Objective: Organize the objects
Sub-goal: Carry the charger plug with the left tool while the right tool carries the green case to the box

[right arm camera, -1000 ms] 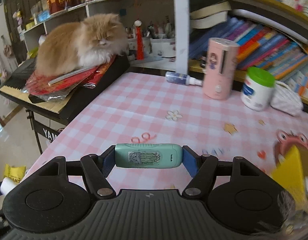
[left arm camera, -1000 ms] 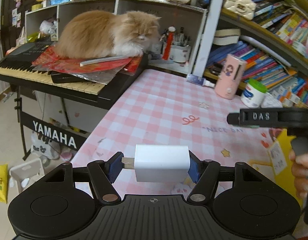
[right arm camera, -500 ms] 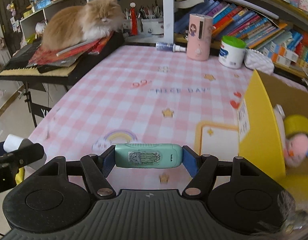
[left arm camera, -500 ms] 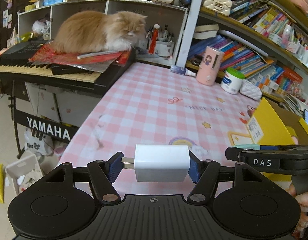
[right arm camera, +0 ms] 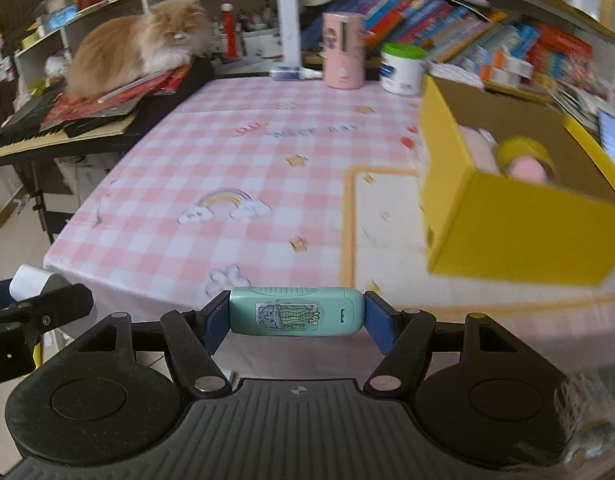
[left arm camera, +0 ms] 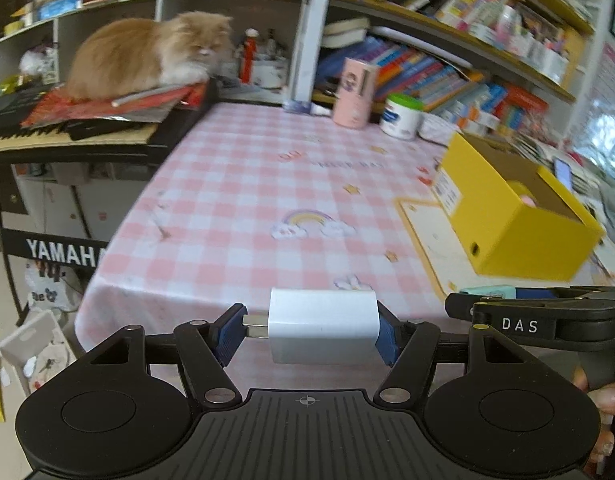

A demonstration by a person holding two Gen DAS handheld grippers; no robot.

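Note:
My left gripper [left arm camera: 309,334] is shut on a white plug-in charger [left arm camera: 323,330], its metal prongs pressed against the left pad. My right gripper [right arm camera: 295,314] is shut on a mint-green oblong device [right arm camera: 295,312] with a cactus sticker. Both hang off the near edge of the pink checked table [left arm camera: 267,184]. A yellow open box [right arm camera: 519,216] stands on the table's right side, right of and beyond both grippers, with a yellow tape roll [right arm camera: 523,152] and something pink inside. In the left wrist view the right gripper [left arm camera: 547,312] shows at the right edge.
An orange cat [left arm camera: 147,56] lies on papers on a keyboard [left arm camera: 27,128] left of the table. A pink canister [left arm camera: 355,92], a green-lidded white jar [left arm camera: 401,116] and a small bottle [right arm camera: 293,74] stand along the back edge before full bookshelves. A person's fingers [left arm camera: 603,400] hold the right gripper's handle.
Both grippers have drawn back from the table's far side to its near edge and swung right, bringing the yellow box into view. Each keeps its hold.

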